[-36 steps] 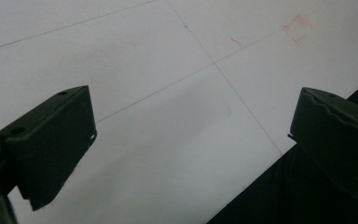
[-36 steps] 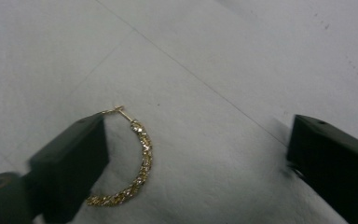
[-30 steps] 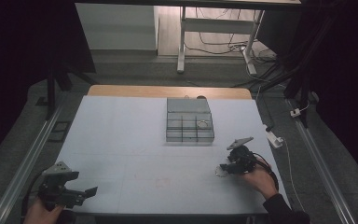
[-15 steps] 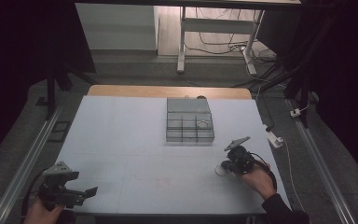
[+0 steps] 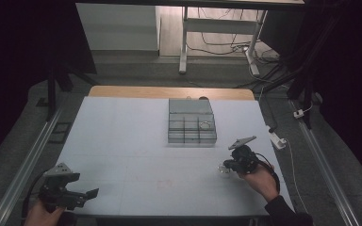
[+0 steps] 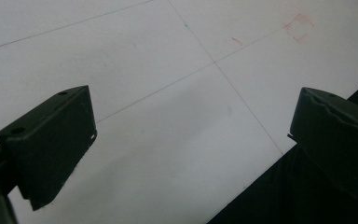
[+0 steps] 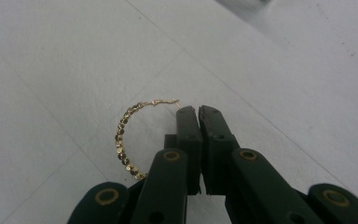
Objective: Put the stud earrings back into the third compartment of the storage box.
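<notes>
A gold hoop earring (image 7: 123,140) lies on the white table (image 5: 122,141), its beaded arc curving left of my right gripper (image 7: 197,109). The thin wire end of the hoop runs into the jaw tips, and the jaws are pressed together on it. From the high view, my right gripper (image 5: 225,166) sits low on the table at the right front, with the earring (image 5: 223,171) a pale glint at its tips. Over the table's front left corner my left gripper (image 5: 93,194) is held open; between its wide-apart jaws (image 6: 191,140) is only bare table.
A grey compartment box (image 5: 191,127) stands at the middle back of the table, with a small ring (image 5: 206,125) in one right-hand cell. A white power strip (image 5: 277,140) lies off the right edge. A faint red square mark (image 6: 299,28) is drawn near the front.
</notes>
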The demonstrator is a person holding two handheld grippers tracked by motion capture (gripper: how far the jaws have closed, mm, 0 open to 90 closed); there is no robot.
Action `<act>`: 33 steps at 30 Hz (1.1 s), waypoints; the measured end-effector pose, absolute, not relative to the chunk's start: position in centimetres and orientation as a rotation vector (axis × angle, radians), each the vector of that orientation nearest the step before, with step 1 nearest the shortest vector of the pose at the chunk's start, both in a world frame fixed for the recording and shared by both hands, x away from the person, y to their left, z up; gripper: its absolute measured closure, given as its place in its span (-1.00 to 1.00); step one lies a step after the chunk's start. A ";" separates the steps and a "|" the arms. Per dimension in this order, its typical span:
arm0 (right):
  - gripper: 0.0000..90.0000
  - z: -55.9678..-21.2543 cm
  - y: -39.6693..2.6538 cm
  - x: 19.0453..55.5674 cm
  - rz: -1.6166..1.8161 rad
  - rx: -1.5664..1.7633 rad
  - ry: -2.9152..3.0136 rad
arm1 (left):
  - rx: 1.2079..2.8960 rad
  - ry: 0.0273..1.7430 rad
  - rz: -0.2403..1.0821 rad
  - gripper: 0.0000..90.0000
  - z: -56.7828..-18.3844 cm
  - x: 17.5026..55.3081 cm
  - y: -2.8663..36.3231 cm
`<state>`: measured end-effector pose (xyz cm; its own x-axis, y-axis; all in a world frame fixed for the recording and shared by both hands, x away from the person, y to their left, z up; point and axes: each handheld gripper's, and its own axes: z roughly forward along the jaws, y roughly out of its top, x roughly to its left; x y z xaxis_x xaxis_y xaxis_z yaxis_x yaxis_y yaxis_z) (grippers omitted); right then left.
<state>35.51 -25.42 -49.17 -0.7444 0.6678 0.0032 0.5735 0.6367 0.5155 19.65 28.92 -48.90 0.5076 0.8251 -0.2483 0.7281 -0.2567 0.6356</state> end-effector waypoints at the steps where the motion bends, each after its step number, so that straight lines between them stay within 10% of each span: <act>1: 0.94 -49.1 -25.4 35.5 0.749 1.021 2.665 | 2.035 1.268 0.173 -0.99 -48.9 19.7 28.9; 33: 0.94 -45.4 -24.9 35.7 1.022 1.015 2.519 | 2.034 1.272 0.167 -0.99 -48.9 19.8 28.9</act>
